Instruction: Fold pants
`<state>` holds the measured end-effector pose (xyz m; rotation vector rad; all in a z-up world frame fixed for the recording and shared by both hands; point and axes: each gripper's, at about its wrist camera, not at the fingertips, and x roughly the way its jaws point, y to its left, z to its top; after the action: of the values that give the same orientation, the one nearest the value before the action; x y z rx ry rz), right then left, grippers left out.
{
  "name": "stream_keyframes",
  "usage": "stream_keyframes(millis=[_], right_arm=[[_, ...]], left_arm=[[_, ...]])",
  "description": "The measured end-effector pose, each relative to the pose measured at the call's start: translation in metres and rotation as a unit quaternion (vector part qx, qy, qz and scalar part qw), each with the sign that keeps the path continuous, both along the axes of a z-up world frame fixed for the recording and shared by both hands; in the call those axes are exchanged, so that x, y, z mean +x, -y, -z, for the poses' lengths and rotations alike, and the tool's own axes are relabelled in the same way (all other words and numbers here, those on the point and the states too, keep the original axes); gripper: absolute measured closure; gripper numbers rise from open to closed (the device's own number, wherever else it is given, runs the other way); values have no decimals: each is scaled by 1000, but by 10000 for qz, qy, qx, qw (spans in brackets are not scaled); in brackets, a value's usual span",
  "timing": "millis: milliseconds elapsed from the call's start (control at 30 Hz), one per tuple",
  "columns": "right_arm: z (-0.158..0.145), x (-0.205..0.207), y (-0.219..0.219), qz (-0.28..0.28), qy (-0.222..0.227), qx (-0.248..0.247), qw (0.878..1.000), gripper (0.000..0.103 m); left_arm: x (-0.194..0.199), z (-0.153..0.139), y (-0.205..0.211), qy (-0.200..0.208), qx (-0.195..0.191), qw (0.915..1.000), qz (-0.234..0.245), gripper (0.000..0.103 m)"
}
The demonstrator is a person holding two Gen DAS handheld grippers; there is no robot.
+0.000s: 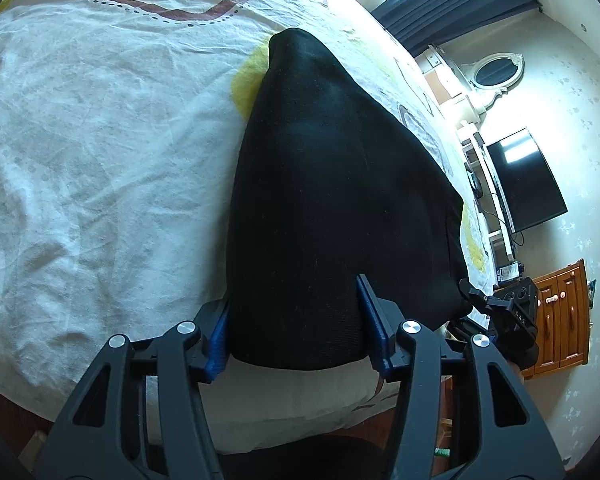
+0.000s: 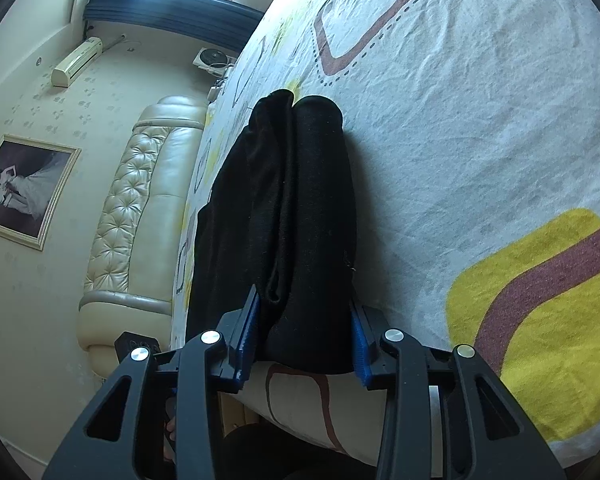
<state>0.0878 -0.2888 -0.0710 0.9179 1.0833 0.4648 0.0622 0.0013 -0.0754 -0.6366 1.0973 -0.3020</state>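
I hold the black fabric pants (image 1: 332,200) on the bed (image 1: 100,140), clamped between my left hand-held gripper (image 1: 296,340) and right hand-held gripper (image 2: 302,340). Uneven pulling could skew the fold.

The black pants (image 1: 332,200) lie lengthwise on the bed (image 1: 100,140), running from its near edge, which their broad end slightly overhangs, toward the middle, where they narrow to a rounded tip. The fabric is plain, dark and slightly fuzzy, and lies in two long doubled layers side by side with a crease between.
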Motion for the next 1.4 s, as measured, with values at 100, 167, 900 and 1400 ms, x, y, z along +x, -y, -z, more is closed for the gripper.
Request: stream_keyframes(millis=[100, 167, 900, 1400], right_arm=[[0, 0, 0, 3, -5, 4, 10000, 64], [0, 0, 0, -2, -5, 0, 10000, 64], [11, -6, 14, 85, -208, 372, 9991, 50], [9, 80, 17, 468, 114, 462, 9978, 31]], left_arm=[[-2, -1, 1, -13, 8, 10000, -12, 50], [-2, -2, 1, -25, 10, 10000, -15, 50], [-2, -2, -9, -11, -338, 9994, 35, 41], [-14, -15, 1, 319, 238, 9984, 396, 34]])
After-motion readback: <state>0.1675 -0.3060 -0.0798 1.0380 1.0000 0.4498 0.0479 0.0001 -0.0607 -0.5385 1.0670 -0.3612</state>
